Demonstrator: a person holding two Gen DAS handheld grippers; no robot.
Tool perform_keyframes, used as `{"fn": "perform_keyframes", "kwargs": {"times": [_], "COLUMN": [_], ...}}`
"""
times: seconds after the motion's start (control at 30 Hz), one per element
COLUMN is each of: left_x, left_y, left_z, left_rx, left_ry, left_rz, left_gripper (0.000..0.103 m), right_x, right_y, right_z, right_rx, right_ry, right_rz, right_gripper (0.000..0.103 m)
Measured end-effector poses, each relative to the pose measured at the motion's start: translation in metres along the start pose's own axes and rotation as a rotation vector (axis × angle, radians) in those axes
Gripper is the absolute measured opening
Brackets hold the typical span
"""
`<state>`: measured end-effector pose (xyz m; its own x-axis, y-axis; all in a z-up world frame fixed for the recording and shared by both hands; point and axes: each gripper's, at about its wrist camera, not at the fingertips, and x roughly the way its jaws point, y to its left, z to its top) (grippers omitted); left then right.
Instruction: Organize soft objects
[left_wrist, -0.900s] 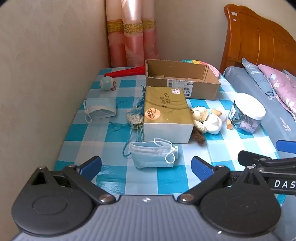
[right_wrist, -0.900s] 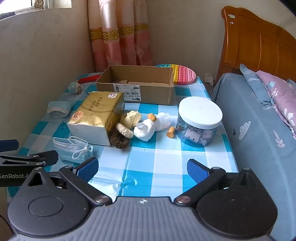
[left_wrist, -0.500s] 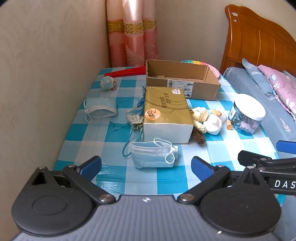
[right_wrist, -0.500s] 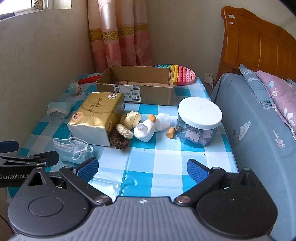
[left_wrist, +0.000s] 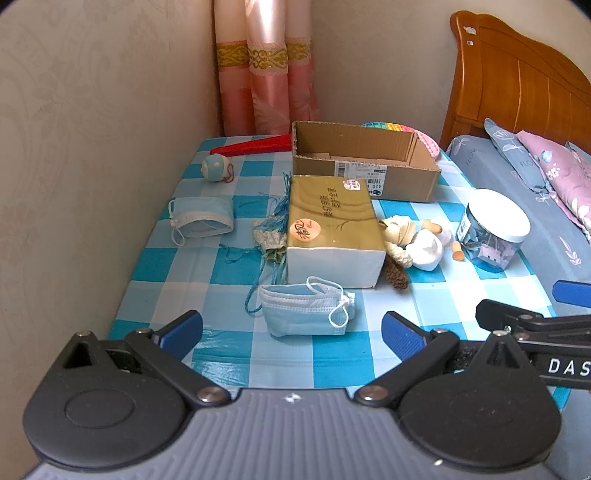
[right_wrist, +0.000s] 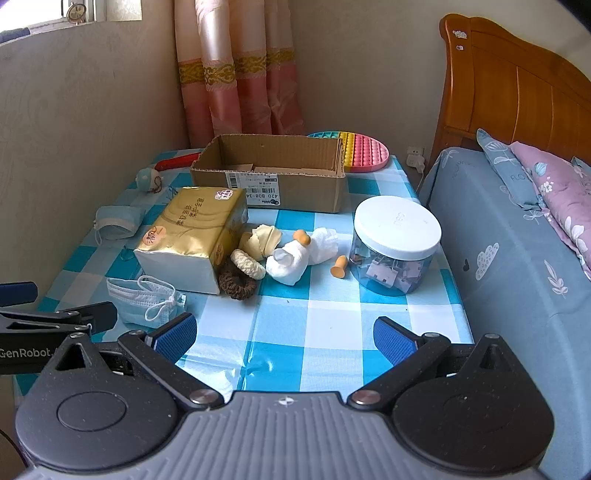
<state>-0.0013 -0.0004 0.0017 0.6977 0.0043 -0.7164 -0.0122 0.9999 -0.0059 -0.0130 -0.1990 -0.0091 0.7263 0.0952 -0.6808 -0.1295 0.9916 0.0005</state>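
At the bottom of the left wrist view the left gripper is spread wide with nothing between its blue pads, and the right gripper sits just as released and empty at the bottom of its own view. Both hang back at the near edge of the checked counter, which reads as sizing up the job before a first pick. Just above the left gripper, lower centre, lies a crumpled face mask, the closest soft thing and probably the easy opener. Behind it, mid-frame, a gold tissue pack blocks part of a tasselled pouch on its left, hard to identify. To its right a heap of hair ties and white cloth overlaps, so separate pieces are hard to make out. A second mask rests centre left. Right of centre stands a lidded jar, hard, so likely left alone. Further up, the open cardboard box looks the likely bin; its floor is mostly hidden by its walls.
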Motion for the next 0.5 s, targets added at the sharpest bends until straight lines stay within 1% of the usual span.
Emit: {"fn": "perform_keyframes", "kwargs": {"times": [0.5], "left_x": [-0.0008], "left_y": [0.0002], "left_z": [0.0013], "left_rx": [-0.001], "left_ry": [0.001], "left_rz": [0.002], "left_gripper": [0.102], "right_x": [-0.0012], "right_y": [0.0010], "right_z": [0.0006], "right_rx": [0.000], "right_ry": [-0.006], "right_rz": [-0.006], "right_gripper": [0.103]}}
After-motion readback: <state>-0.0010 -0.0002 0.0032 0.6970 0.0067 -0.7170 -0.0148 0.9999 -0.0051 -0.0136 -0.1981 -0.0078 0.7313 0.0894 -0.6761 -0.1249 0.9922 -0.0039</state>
